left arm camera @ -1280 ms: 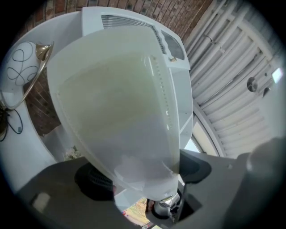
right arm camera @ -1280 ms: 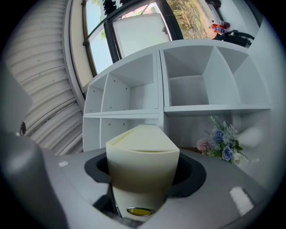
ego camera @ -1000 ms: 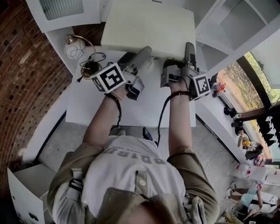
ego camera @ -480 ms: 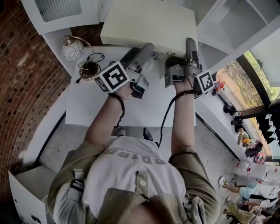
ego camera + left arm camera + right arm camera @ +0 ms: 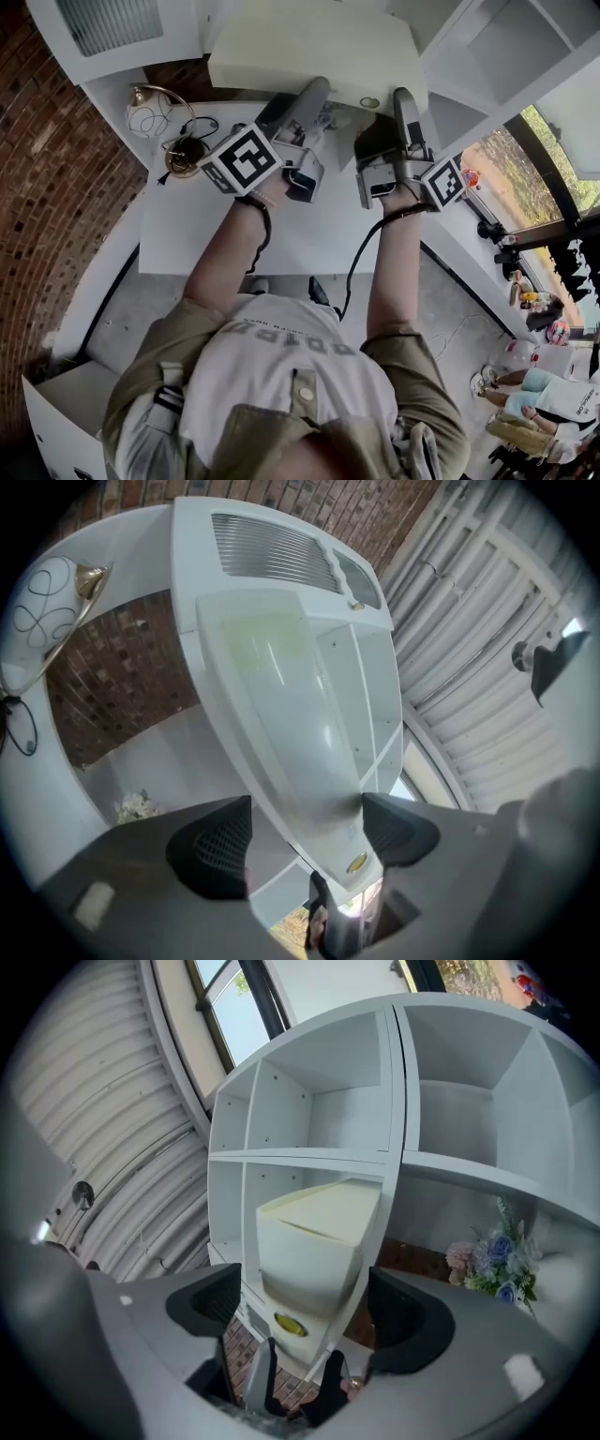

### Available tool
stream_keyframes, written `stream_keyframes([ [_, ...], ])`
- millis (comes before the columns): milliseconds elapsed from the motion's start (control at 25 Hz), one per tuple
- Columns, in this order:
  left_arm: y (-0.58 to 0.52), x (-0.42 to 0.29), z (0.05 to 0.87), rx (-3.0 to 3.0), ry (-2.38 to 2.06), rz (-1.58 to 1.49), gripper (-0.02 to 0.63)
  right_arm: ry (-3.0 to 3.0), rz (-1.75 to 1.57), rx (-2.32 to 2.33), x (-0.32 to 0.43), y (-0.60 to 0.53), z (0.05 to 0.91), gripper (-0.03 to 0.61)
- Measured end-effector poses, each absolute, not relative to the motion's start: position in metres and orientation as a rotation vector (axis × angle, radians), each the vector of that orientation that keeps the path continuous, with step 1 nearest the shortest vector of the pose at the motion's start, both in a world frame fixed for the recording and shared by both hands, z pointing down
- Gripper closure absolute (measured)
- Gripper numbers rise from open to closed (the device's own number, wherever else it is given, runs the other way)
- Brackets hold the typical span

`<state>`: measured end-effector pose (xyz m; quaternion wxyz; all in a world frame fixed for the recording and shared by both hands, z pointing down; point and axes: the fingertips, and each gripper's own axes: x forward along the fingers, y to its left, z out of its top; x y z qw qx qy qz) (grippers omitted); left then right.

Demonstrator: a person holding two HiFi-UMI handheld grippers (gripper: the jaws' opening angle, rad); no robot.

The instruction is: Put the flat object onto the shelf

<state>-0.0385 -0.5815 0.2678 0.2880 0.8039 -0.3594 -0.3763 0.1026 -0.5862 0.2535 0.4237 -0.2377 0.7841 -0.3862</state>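
The flat object (image 5: 309, 47) is a wide cream slab box with a gold sticker (image 5: 369, 102) on its near edge. In the head view it hangs over the far side of the white table (image 5: 187, 225). My left gripper (image 5: 314, 94) reaches up to that edge. In the left gripper view the slab (image 5: 300, 724) runs between the pads (image 5: 214, 855) and touches both; these jaws closed slightly. My right gripper (image 5: 403, 98) is at the edge's right end. Its jaws have just been opening, with the box (image 5: 319, 1232) between them and a gap beside the left pad (image 5: 211, 1302).
A white cubby shelf (image 5: 394, 1157) stands ahead and to the right (image 5: 487, 56). One lower cubby holds a small bunch of flowers (image 5: 492, 1260). A round lamp with a brass arm (image 5: 150, 112) and its cable sit at the table's left. A brick wall (image 5: 47, 187) lies left.
Both grippers and the box have shifted upward and farther from me in the head view. The right gripper has rolled, so its marker cube now faces the camera more squarely.
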Motion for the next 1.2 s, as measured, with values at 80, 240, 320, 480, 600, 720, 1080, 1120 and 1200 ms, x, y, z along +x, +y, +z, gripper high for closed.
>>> stream_keyframes([
  [80,-0.585,-0.038,0.267,2.144,-0.961,-1.010,0.225,1.977,-0.961,-0.588,0.098,-0.579,0.258,0.163],
  [240,-0.593,-0.039,0.264,2.141,-0.963,-1.016,0.225,2.018,-0.982,-0.615,0.085,-0.579,0.275,0.199],
  [320,-0.598,-0.040,0.262,2.143,-0.969,-1.007,0.225,2.021,-1.018,-0.621,0.076,-0.582,0.283,0.231],
  [480,-0.606,-0.038,0.258,2.164,-0.962,-0.987,0.225,2.002,-1.068,-0.657,0.063,-0.591,0.290,0.264],
  [600,-0.608,-0.040,0.260,2.184,-0.931,-0.971,0.226,1.965,-1.079,-0.689,0.056,-0.599,0.292,0.264],
  [720,-0.608,-0.047,0.275,2.163,-0.940,-0.950,0.227,1.941,-1.072,-0.702,0.054,-0.604,0.292,0.263],
  [1080,-0.629,-0.059,0.287,2.109,-0.958,-0.930,0.239,1.913,-1.066,-0.748,0.055,-0.627,0.291,0.264],
  [1120,-0.632,-0.060,0.287,2.105,-0.961,-0.926,0.239,1.912,-1.066,-0.757,0.056,-0.630,0.292,0.264],
  [1200,-0.638,-0.061,0.288,2.087,-0.961,-0.923,0.239,1.907,-1.070,-0.772,0.055,-0.637,0.292,0.264],
])
